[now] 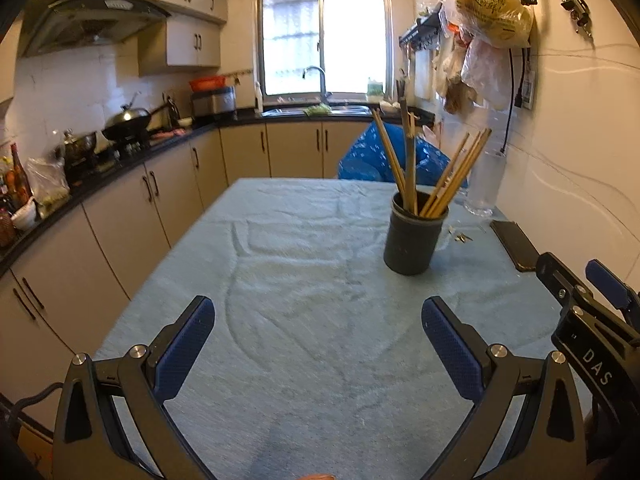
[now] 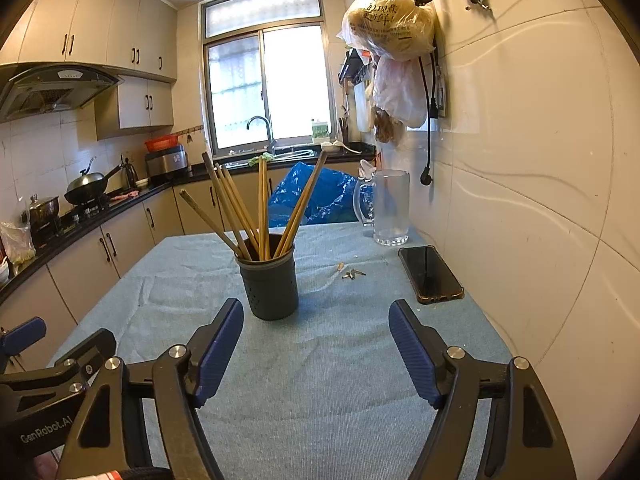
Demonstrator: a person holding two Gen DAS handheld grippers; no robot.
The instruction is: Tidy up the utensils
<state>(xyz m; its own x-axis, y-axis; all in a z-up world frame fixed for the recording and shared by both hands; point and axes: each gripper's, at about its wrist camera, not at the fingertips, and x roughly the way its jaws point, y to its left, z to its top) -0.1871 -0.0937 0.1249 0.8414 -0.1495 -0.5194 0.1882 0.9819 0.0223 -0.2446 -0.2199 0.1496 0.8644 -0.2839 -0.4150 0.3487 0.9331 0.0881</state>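
Observation:
A dark grey utensil holder (image 1: pixel 412 240) stands upright on the light blue tablecloth (image 1: pixel 304 280), right of centre. Several wooden chopsticks (image 1: pixel 440 176) stand in it, fanned out. It also shows in the right wrist view (image 2: pixel 270 284) with its chopsticks (image 2: pixel 256 204). My left gripper (image 1: pixel 318 344) is open and empty, low over the cloth, short of the holder. My right gripper (image 2: pixel 316 352) is open and empty, just short of the holder. The right gripper's body (image 1: pixel 592 320) shows at the right edge of the left wrist view.
A black phone (image 2: pixel 430 274) lies by the right wall. A clear glass pitcher (image 2: pixel 390 208) stands at the table's far right. Small scraps (image 2: pixel 352 273) lie between holder and phone. A blue bag (image 2: pixel 316 196) sits behind the table. Kitchen counters run along the left.

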